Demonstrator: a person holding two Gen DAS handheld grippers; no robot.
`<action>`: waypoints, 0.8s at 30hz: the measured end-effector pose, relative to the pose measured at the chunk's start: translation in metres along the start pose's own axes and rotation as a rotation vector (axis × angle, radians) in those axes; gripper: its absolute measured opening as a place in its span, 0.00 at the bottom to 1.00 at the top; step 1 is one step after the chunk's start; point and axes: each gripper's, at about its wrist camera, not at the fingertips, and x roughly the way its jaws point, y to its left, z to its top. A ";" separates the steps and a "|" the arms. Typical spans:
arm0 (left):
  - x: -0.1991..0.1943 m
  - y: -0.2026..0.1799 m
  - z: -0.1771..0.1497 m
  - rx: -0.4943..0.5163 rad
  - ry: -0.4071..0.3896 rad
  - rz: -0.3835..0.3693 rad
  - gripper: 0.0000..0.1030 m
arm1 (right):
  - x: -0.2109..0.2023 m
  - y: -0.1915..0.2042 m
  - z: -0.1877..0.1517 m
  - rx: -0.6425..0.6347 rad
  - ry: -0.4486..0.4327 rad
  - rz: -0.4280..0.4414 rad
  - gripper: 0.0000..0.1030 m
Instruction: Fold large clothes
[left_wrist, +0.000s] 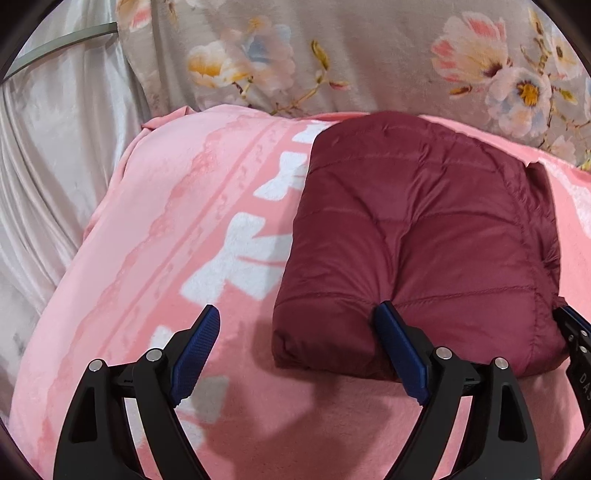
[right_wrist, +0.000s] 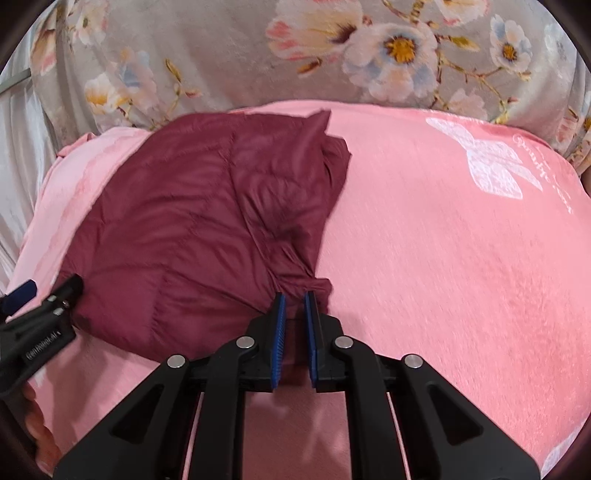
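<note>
A dark red quilted jacket (left_wrist: 417, 236) lies folded into a thick block on a pink blanket (left_wrist: 166, 221). My left gripper (left_wrist: 295, 314) is open wide at the jacket's near left corner; its right finger presses into the near edge, its left finger hangs over the blanket. In the right wrist view the jacket (right_wrist: 192, 229) lies left of centre. My right gripper (right_wrist: 294, 295) is nearly shut, pinching a bunched bit of the jacket's near right corner. The left gripper (right_wrist: 40, 291) shows at the left edge there.
A grey flowered cover (left_wrist: 351, 59) lies beyond the blanket. Pale satin fabric (left_wrist: 55, 155) hangs at the left. The pink blanket (right_wrist: 461, 258) with a white bow print spreads to the right of the jacket.
</note>
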 end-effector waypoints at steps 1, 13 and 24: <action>0.001 -0.001 -0.001 0.008 0.007 0.009 0.85 | -0.002 -0.002 -0.001 0.005 0.003 -0.010 0.09; -0.028 -0.007 -0.039 0.011 0.059 0.001 0.83 | -0.052 -0.011 -0.037 0.015 -0.035 -0.008 0.41; -0.051 -0.021 -0.089 0.031 0.030 0.011 0.83 | -0.084 -0.011 -0.090 -0.034 -0.106 -0.047 0.65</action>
